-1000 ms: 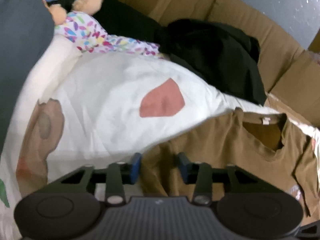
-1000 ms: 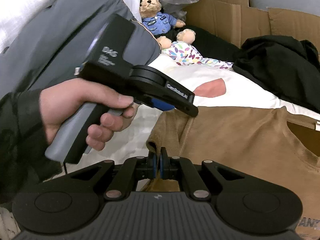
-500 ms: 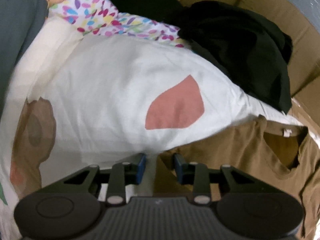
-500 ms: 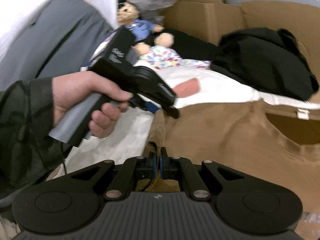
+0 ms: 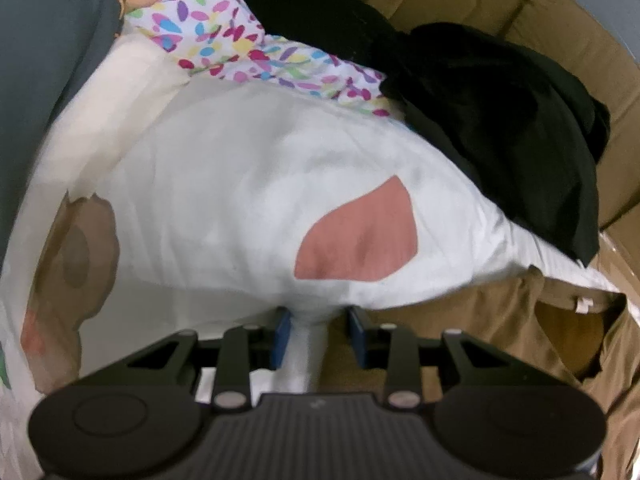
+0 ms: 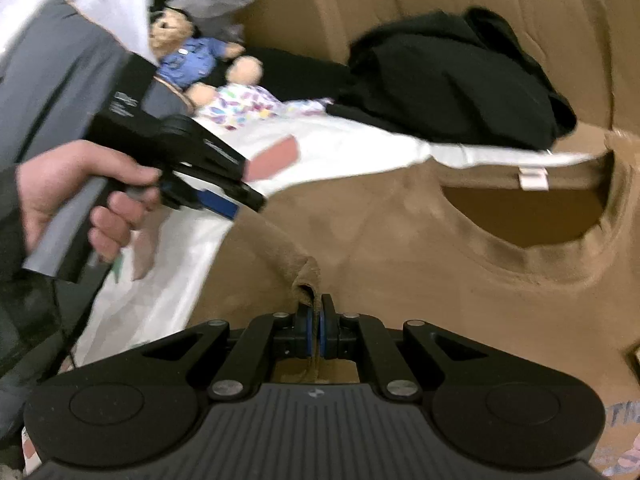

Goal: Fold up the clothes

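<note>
Showing a blank white neck tag (image 6: 532, 179), the brown T-shirt (image 6: 420, 260) bears unreadable print.

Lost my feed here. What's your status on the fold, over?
Right gripper jaws shut on brown T-shirt edge. Left gripper jaws apart, a ridge of white bedding between them, shirt unheld. Black garment heaped behind collar.

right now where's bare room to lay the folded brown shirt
Little. The white bedding, between the brown shirt and the floral cloth, is the largest open patch. Behind it, the black garment and teddy bear crowd the cardboard.
</note>
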### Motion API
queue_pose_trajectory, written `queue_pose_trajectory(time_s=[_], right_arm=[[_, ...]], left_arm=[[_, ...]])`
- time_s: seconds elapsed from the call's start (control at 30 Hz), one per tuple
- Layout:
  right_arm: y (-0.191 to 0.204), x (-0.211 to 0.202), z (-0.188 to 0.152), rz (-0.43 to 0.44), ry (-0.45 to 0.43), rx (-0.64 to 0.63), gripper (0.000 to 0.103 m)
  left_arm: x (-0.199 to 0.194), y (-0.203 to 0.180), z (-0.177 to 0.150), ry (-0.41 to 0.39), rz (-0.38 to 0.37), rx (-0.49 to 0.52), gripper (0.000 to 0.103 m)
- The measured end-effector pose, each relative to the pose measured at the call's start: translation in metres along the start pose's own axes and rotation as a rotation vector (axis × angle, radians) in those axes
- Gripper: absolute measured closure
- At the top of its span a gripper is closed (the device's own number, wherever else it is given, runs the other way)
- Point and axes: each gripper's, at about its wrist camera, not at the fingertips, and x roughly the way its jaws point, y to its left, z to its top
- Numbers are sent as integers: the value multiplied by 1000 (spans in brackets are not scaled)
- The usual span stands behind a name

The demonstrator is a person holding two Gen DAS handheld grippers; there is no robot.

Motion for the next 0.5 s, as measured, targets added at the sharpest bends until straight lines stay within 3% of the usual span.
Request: queue_pose_trajectory(time_s=[0.13, 0.2, 0.3, 0.33, 0.5], right_arm=[[-8, 11, -7, -60, 36, -18, 94], [-13, 8, -10, -78, 35, -6, 85], [-17, 0, -12, -98, 16, 7, 59], [-19, -4, -13, -105, 9, 14, 56], [-28, -13, -10, -110, -16, 54, 56]], left_arm=[[-15, -1, -7, -61, -20, 22, 67], [-22, -3, -12, -88, -21, 42, 67], [-35, -4, -22, -101, -34, 68, 67], [-40, -4, -26, -110, -31, 82, 67], [-54, 2, -40, -122, -30, 101, 67]])
